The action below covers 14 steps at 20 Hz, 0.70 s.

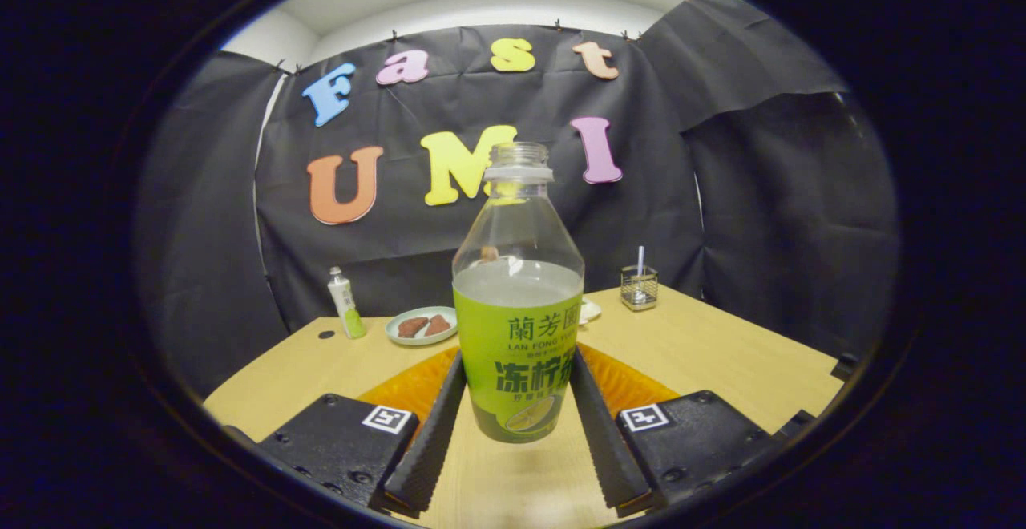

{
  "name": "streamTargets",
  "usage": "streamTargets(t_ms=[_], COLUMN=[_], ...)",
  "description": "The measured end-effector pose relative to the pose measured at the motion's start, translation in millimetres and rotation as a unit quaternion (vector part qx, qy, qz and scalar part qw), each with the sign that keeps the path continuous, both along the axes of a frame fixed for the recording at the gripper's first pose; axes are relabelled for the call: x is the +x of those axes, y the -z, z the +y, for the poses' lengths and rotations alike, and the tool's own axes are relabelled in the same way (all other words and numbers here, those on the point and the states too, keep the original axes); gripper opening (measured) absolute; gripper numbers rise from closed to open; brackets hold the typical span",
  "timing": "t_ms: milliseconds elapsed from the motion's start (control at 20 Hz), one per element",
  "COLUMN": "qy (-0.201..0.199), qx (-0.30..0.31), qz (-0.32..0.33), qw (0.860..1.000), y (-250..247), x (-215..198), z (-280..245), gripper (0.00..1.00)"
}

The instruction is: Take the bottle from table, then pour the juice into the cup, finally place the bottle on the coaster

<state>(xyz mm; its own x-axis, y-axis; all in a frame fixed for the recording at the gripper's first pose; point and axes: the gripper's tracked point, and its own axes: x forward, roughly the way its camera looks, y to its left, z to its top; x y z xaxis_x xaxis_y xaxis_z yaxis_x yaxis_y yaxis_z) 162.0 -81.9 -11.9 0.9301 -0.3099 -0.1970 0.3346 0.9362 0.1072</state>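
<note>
A clear plastic bottle (517,304) with a green label and no cap stands upright between my two fingers, holding pale juice up to about the top of the label. My gripper (518,361) is shut on it, with both ribbed black fingers (433,433) pressed against the label's sides. An orange ribbed coaster (409,389) lies on the wooden table (705,353) just behind and under the bottle, showing on both sides of it. I cannot tell whether the bottle's base touches the table. A small white object (591,310) peeks out behind the bottle's right side.
At the table's far left stand a small white-and-green bottle (345,302) and a pale plate (419,325) with brown food pieces. A small wire holder (639,287) with a straw-like stick stands at the far right. Black cloth walls close the table in.
</note>
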Motion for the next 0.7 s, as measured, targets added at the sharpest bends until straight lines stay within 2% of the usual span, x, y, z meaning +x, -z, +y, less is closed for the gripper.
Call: streamTargets(t_ms=[250,700], qy=[0.004,0.005], qx=[-0.013,-0.033], qz=[-0.004,0.051], qw=[1.000,0.998], y=[4,52], x=[36,92], z=[-6,-15], gripper=[0.80,0.81])
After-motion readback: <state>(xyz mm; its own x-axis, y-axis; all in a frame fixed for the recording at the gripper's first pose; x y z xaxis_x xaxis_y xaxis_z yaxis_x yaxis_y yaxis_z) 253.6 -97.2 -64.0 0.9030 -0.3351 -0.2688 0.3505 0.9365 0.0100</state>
